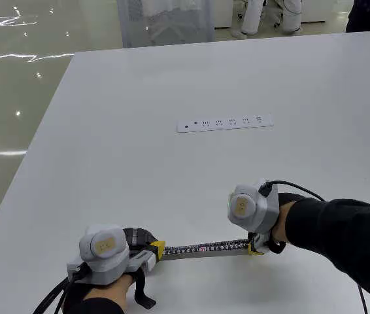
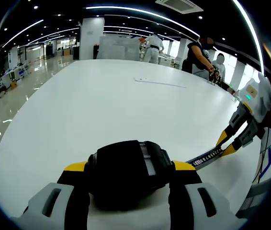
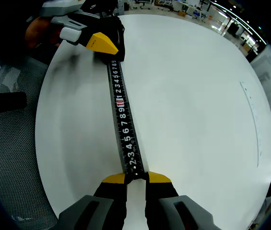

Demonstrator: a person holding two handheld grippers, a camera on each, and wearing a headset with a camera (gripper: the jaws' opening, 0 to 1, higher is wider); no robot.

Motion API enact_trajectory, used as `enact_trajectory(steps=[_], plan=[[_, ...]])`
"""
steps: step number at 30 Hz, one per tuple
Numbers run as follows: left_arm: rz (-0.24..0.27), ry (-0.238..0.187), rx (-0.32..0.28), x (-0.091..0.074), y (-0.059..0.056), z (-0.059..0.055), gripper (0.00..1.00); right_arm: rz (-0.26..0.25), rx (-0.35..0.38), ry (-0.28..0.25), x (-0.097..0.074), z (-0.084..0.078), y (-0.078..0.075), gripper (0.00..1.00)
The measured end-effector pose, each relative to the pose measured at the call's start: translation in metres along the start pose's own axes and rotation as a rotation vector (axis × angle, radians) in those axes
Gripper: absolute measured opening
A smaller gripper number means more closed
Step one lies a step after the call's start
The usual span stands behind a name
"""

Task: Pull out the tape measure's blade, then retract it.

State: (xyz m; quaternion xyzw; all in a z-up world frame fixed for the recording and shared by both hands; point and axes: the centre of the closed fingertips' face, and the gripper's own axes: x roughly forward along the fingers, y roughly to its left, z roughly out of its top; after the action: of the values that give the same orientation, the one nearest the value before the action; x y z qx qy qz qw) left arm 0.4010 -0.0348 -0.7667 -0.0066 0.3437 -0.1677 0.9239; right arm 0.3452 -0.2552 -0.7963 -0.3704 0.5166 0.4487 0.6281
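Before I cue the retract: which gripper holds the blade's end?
The right gripper: its jaws pinch the blade at its end. The left gripper clamps the black case instead.

The wide white bench (image 1: 139, 131) ahead of me lies open, and I can pass a gripper over nearly all of it. One flat white power strip (image 1: 225, 122) lies far in front, well apart from both grippers. Near me the way is barred: the black numbered tape blade (image 1: 204, 248) runs low over the bench, from the black tape measure case (image 2: 126, 167) held by the fingers of the left gripper (image 1: 148, 251) to the right gripper (image 3: 136, 177), which pinches its tip. A grey mesh chair (image 3: 11, 143) stands beyond the bench's near edge.
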Motion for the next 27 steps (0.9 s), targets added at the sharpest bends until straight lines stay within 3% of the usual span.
enact_trajectory(steps=[27], plan=[[-0.008, -0.002, -0.002, 0.0006, 0.0002, -0.0002, 0.63, -0.003, 0.009, -0.010, 0.0019, 0.0079, 0.0013, 0.09]])
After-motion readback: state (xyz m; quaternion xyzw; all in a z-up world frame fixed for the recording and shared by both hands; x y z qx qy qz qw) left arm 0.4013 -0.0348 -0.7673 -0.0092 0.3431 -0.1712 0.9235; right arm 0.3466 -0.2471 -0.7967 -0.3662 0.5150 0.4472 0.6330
